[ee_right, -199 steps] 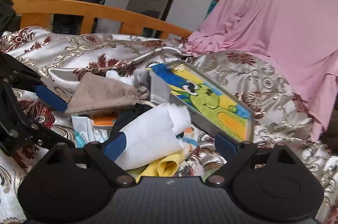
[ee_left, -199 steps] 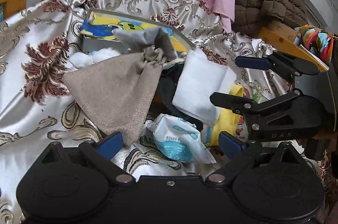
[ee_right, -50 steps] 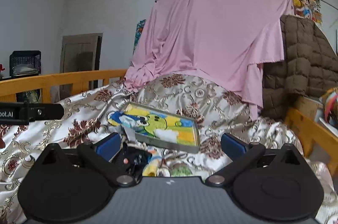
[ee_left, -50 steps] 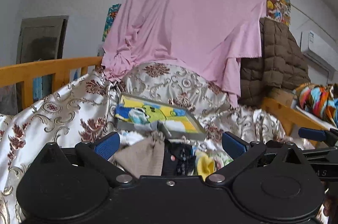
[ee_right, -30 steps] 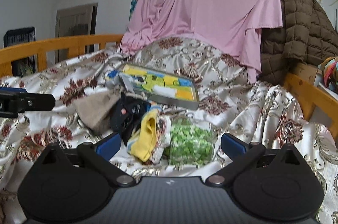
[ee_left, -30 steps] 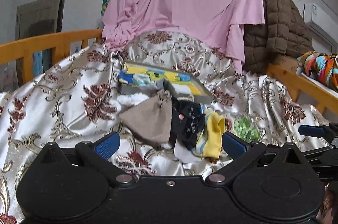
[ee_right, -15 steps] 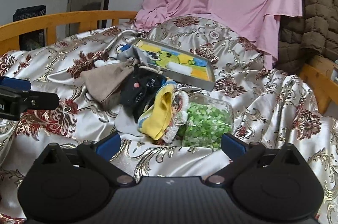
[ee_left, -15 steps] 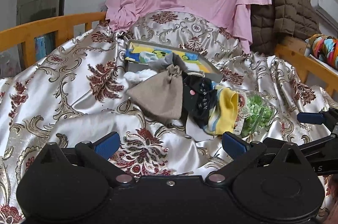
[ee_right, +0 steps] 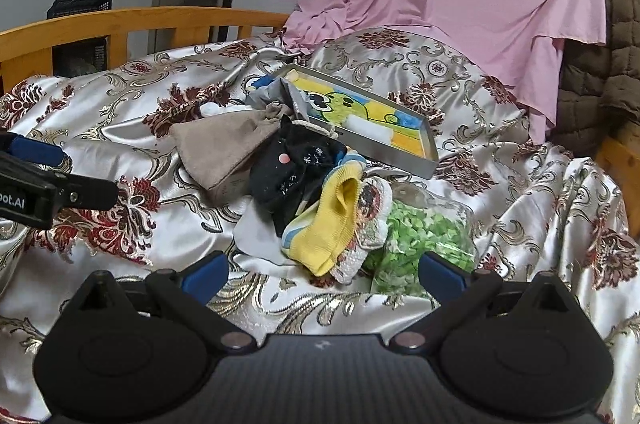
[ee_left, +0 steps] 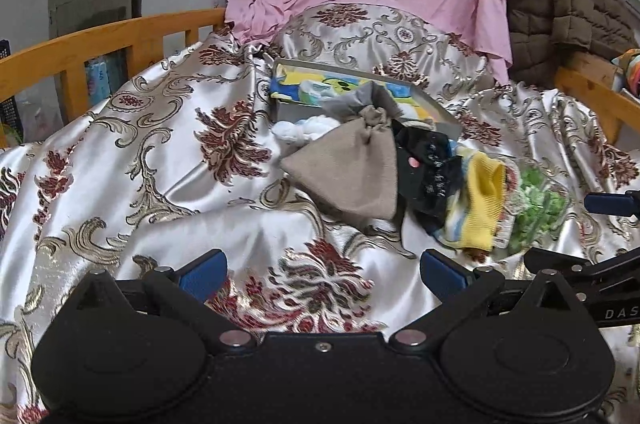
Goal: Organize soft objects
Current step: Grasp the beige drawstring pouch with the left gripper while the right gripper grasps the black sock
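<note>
Right wrist view: we had both grippers (ee_right: 322, 274) spread, empty; slick bed (ee_right: 520, 184) cover could've slid the yellow sock (ee_right: 328, 224) pile.

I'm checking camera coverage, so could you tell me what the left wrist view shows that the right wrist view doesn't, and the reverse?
Only the left wrist view shows the right gripper, open, at its right edge. Only the right wrist view shows the left gripper, open, at its left edge, and a black crate behind the bed rail. Both show the beige drawstring pouch, black sock, yellow sock, bag of green pieces and cartoon tin tray.
</note>
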The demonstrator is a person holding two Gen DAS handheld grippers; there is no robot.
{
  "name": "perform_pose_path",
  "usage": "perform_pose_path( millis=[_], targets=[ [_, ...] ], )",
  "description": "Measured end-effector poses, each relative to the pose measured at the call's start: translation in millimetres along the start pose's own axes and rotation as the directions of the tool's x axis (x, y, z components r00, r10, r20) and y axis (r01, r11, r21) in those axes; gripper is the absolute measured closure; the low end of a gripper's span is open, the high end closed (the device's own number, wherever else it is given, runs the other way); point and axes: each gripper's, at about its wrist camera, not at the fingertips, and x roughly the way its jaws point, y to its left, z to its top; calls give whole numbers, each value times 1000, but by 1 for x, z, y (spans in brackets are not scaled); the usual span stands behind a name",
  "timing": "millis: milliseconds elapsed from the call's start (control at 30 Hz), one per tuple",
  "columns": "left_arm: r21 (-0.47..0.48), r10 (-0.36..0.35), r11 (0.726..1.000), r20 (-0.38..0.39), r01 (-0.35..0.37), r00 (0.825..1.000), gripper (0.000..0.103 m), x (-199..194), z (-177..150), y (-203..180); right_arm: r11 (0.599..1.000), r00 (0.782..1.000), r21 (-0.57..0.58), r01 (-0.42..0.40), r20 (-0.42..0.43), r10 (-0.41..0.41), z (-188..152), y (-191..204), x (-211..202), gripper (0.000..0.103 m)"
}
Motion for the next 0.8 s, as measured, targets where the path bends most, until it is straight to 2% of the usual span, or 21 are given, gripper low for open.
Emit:
perform_pose_path(
  millis=[400, 800],
  targets=[
    [8, 25, 1000, 14, -25, 1000, 1, 25, 24, 4, 999, 998, -34, -33, 44, 35, 10, -1, 28, 0],
    [14, -20, 1000, -8, 20, 1000, 1, 66, 48, 8, 993, 996, -112, -31, 84, 40, 17, 1, 53, 1]
  ],
)
